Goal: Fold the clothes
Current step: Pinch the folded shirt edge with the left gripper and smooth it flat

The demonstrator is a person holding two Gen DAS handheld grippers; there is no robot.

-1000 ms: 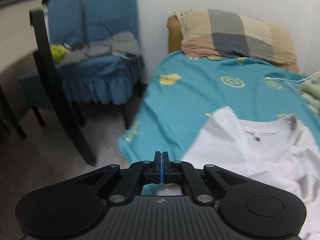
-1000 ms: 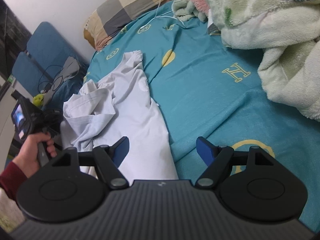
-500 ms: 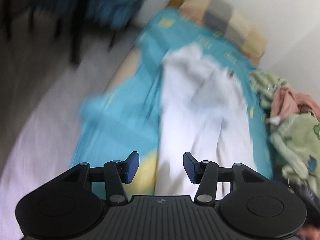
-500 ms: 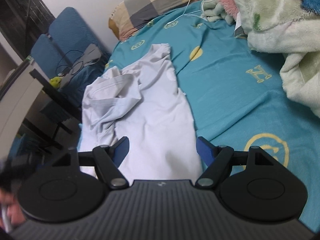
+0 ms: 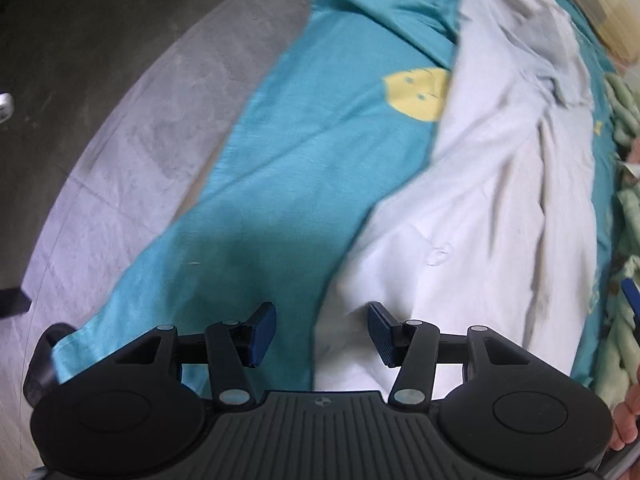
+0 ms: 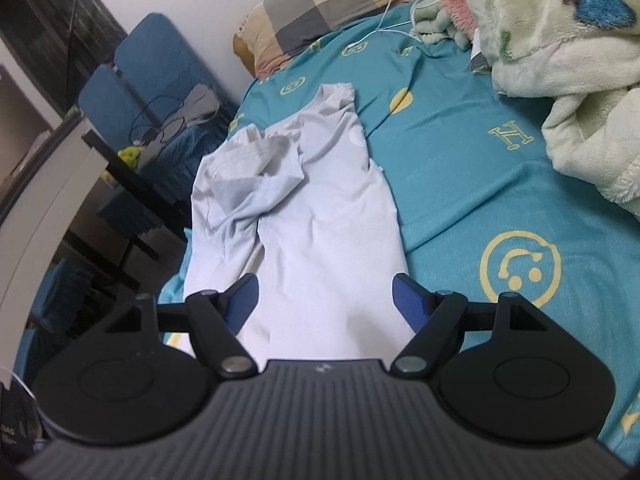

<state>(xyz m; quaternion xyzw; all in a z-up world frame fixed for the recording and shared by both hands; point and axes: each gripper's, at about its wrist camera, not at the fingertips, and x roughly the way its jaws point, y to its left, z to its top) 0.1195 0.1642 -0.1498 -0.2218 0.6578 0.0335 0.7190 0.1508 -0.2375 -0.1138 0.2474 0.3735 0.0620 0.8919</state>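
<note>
— Jaws first: on our left gripper (image 5: 322,334) they have just been opening and stand about half apart, nothing pressed between the pads, only the near edge of the white T-shirt (image 5: 492,208) below the gap. On our right gripper (image 6: 324,300) they are spread wide and empty, above the shirt's lower part.

— And the shirt itself?

— It lies lengthwise on the teal bedsheet (image 6: 460,168), near the bed's edge, its top end rumpled and folded over itself. We judge it light, limp and easily dragged, so we would pinch the bottom hem at its two corners and lift evenly.

— Anything in our way?

— A fluffy blanket (image 6: 560,60) is heaped well to the right, with a white cable (image 6: 394,0) and a checked pillow (image 6: 320,4) at the head. Blue chairs (image 6: 160,68) stand beside the bed; the floor (image 5: 120,140) is close on that side.
</note>
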